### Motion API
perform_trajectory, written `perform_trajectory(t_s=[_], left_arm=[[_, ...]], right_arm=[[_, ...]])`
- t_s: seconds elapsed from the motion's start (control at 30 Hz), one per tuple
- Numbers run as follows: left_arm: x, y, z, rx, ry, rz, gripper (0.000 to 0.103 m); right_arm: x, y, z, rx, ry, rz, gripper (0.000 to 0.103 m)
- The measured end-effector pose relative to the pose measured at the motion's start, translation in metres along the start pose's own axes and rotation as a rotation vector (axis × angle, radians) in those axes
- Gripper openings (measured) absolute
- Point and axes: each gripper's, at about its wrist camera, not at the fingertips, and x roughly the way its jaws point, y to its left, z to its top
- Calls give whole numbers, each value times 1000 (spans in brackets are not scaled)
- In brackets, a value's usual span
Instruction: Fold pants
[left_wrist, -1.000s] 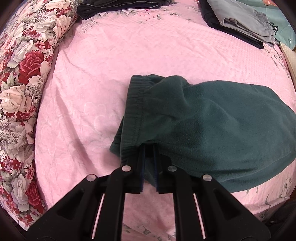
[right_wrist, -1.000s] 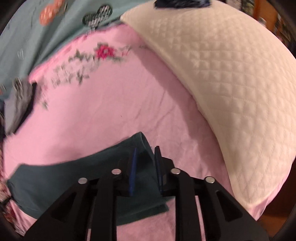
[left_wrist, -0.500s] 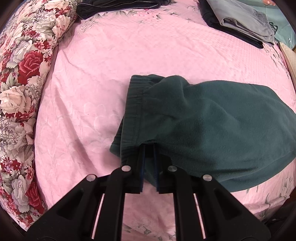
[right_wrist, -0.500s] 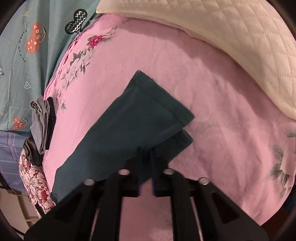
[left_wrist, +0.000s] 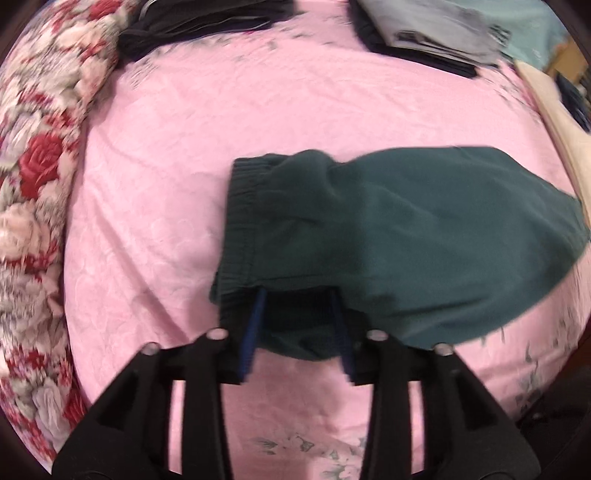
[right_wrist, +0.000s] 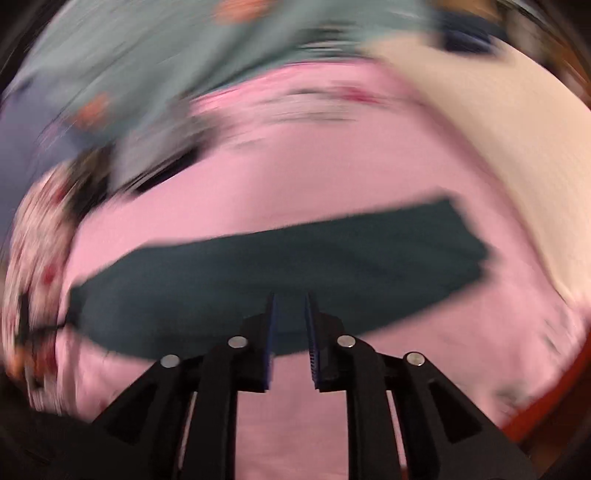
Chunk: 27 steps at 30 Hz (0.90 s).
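The dark green fleece pants (left_wrist: 399, 240) are lying folded lengthwise on the pink embossed bed sheet (left_wrist: 229, 122), with the ribbed elastic waistband (left_wrist: 240, 229) pointing toward the long floral bolster with red and white roses (left_wrist: 33, 177); in the right wrist view the same pants (right_wrist: 280, 273) are stretching as a long band across the sheet (right_wrist: 332, 155), with the leg ends lying near the cream quilted pillow (right_wrist: 517, 155).

The left tongs (left_wrist: 297, 306) are standing wide apart at the near edge of the waist area; the blue-padded fingers (left_wrist: 255, 321) are flanking a fold of the fleece, with the tips reaching just under the upper layer; the jaws are not pressing on the fabric.

The right tongs (right_wrist: 290, 306) are hovering over the near edge of the pants around mid-length; a clear gap is showing between the blue pads (right_wrist: 271, 332), narrower than that of the left tongs, with green fabric visible in it; whether the tips are touching the cloth cannot be told, since this view is blurring heavily.

At the far side of the bed, a stack of folded grey and black garments (left_wrist: 436, 33) and a heap of dark clothing (left_wrist: 207, 22) are lying well apart from the pants; a teal patterned cloth (right_wrist: 184, 48) is lying beyond the sheet in the right wrist view.
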Motion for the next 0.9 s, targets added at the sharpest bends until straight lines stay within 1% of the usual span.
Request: perform_trajectory(t_s=[0.03,0.1,0.13,0.17,0.23,0.27,0.3,0.37,0.43,0.5,0.53,0.57,0.6,0.7,0.77,0.8,0.9], left_arm=[[-3,-2,-2,39,-14,-6,45],[-6,-2,-5,86,-33,-14,46],[-8,0,-6,99,-40,-32,47],[-10,3,-6,107,-51,-37,53],[-16,9,-8,133,-88,-29,61],[-17,12,-9,145,-95,-26,61],[-16,19,-10,153,-92,-30,61],[-11,27,-11,150,-83,-37,61],[-10,33,-10,150,-84,-45,61],[-8,35,-10,154,-86,-58,61],[-9,34,-13,157,-89,-65,61],[-9,35,-14,158,-90,-71,61],[-9,35,-14,158,-94,-77,61],[-15,38,-21,139,-111,-90,61],[-20,41,-24,116,-123,-99,61],[-24,42,-24,103,-133,-106,61],[-37,37,-23,103,-177,-131,61]], right_arm=[[17,45,3,-133,7,44,17],[51,127,0,-392,24,107,17],[62,153,-4,-478,28,126,17],[79,187,-9,-591,35,154,17],[103,226,-17,-722,55,166,17],[117,242,-23,-787,69,156,17],[127,250,-28,-825,82,149,17],[140,259,-37,-885,113,130,17],[147,263,-45,-922,116,92,17],[152,262,-47,-930,118,55,17],[152,260,-49,-925,120,46,16],[155,261,-46,-908,121,37,11],[153,262,-45,-904,126,57,4],[132,268,-47,-876,70,73,1],[117,277,-51,-861,17,78,1],[116,279,-53,-856,12,79,1],[134,279,-59,-827,60,79,1]])
